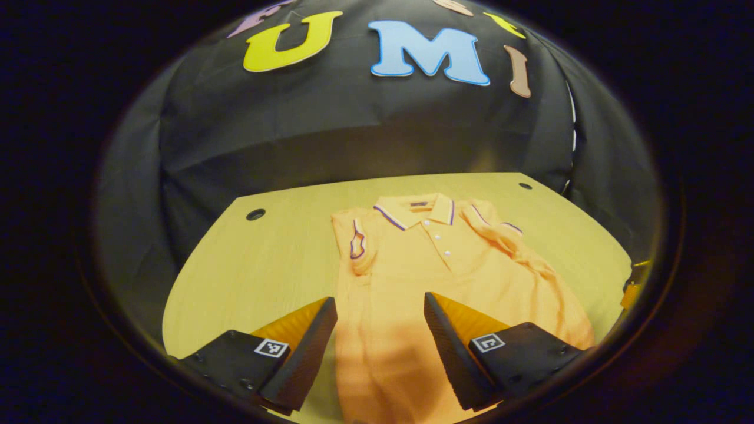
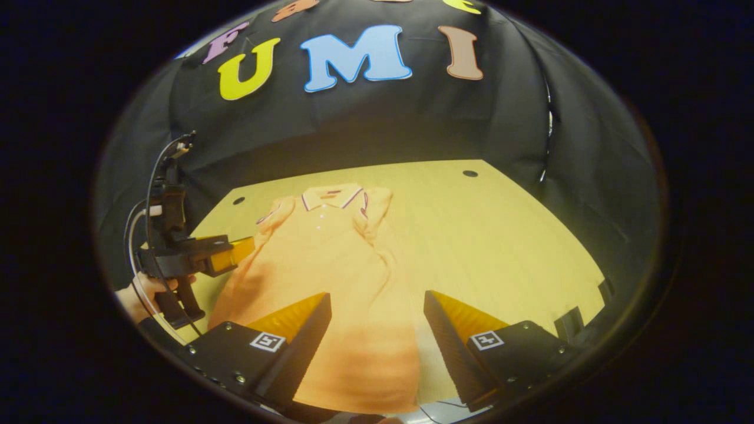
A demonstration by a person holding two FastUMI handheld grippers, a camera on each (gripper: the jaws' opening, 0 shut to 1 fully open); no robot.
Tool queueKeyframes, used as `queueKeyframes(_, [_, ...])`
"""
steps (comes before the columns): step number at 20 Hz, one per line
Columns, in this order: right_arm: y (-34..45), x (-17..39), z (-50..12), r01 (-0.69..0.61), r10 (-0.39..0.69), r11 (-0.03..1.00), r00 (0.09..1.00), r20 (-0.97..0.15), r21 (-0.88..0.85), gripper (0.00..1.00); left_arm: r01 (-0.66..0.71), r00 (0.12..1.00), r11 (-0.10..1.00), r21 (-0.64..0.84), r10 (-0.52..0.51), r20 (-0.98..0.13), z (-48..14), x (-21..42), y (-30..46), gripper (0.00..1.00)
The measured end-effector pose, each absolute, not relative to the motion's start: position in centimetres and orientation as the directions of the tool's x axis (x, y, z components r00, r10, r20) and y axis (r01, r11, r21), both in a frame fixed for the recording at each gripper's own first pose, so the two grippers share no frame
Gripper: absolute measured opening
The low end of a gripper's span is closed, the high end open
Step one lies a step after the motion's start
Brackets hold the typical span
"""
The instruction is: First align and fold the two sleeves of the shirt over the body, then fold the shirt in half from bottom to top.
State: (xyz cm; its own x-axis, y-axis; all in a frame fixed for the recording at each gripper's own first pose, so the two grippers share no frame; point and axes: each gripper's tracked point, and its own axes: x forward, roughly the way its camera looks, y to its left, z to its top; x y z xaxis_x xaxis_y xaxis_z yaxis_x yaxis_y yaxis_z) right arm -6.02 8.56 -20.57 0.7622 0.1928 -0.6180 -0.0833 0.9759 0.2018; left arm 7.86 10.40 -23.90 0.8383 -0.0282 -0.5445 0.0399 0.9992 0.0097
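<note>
On my screens — a pale wooden table (image 1: 277,259), its top lit yellowish. I count round holes near the far corners: one hole (image 1: 255,214) on the left gripper view's left, another (image 2: 470,174) toward the right gripper view's far edge. Behind the table — black cloth wall (image 2: 412,123), creased.
</note>
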Motion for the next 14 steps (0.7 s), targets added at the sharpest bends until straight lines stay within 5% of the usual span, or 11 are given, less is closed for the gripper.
queueKeyframes(14, [6.6, -14.7, -26.6, -0.142, 0.228, 0.974, 0.66, -0.716, 0.179, 0.98, -0.032, 0.803, 0.999, -0.035, 0.005, -0.596, -26.8, -10.4, 8.6, 1.0])
